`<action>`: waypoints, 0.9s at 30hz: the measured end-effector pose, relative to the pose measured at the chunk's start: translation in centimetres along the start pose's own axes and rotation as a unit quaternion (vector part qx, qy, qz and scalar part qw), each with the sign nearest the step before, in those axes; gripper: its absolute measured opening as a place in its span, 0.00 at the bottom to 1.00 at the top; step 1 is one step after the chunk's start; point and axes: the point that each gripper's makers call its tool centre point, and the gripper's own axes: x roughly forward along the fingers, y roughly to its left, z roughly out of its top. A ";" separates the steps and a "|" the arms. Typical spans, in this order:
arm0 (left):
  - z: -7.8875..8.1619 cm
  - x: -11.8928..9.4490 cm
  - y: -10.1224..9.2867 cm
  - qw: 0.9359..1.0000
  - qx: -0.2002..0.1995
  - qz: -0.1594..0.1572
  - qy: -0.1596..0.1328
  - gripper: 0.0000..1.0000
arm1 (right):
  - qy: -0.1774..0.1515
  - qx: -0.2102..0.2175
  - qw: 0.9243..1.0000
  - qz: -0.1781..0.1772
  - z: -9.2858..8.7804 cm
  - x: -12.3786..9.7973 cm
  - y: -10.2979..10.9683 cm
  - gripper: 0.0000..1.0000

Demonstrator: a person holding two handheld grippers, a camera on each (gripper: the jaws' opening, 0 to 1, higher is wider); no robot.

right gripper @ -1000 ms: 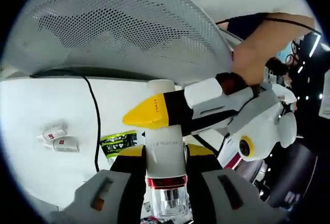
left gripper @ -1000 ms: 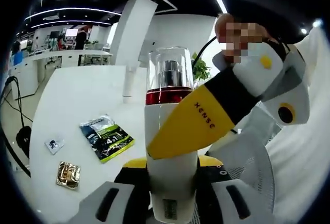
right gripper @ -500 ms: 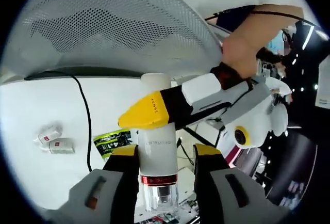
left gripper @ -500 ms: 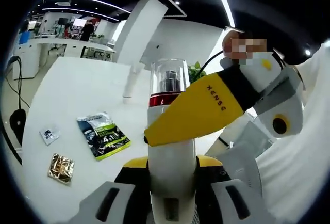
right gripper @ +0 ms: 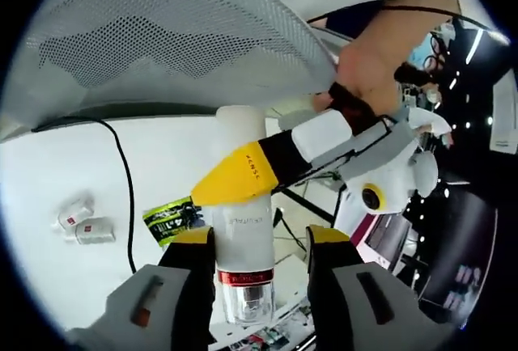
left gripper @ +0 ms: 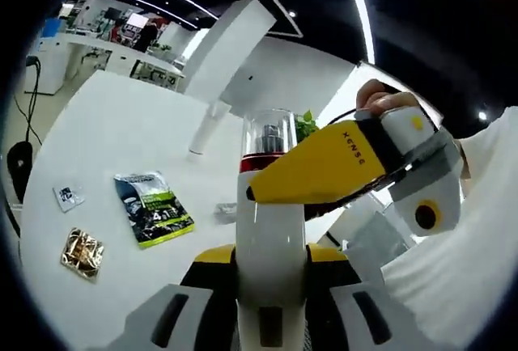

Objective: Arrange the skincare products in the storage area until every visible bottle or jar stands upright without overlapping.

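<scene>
A white bottle (left gripper: pixel 271 238) with a red band and a clear cap stands between my left gripper's (left gripper: pixel 271 255) jaws, which are shut on its body. In the right gripper view the same bottle (right gripper: pixel 245 242) points cap-down toward the camera. My right gripper (right gripper: pixel 259 239) is open around its red band: the left jaw lies against it and the right jaw stands apart. In the left gripper view, the right gripper's yellow finger (left gripper: pixel 316 175) crosses the bottle just below the cap. The left gripper's yellow finger (right gripper: pixel 239 177) crosses it in the right gripper view.
On the white table (left gripper: pixel 113 133) lie a green-black sachet (left gripper: pixel 154 209), a gold packet (left gripper: pixel 81 252) and a small white packet (left gripper: pixel 69 196). In the right gripper view a white mesh chair back (right gripper: pixel 178 35) arches overhead, with two small tubes (right gripper: pixel 85 223), a black cable (right gripper: pixel 125 197) and a person's arm (right gripper: pixel 372 52).
My right gripper's jaws have spread apart from the bottle, which they squeezed a second ago. My left gripper still holds it. Both views have shifted a little.
</scene>
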 end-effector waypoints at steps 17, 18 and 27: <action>1.5 2.1 -1.8 0.983 -0.144 -0.105 -0.044 0.29 | 0.039 0.056 0.998 0.005 -2.6 -1.4 1.2 0.45; 1.4 2.1 -1.7 0.982 -0.149 -0.107 -0.045 0.29 | 0.040 0.055 0.998 0.006 -2.6 -1.4 1.2 0.45; 1.5 1.6 -1.4 0.976 -0.169 -0.120 -0.064 0.29 | 0.039 0.077 0.996 0.010 -3.1 -1.7 1.5 0.44</action>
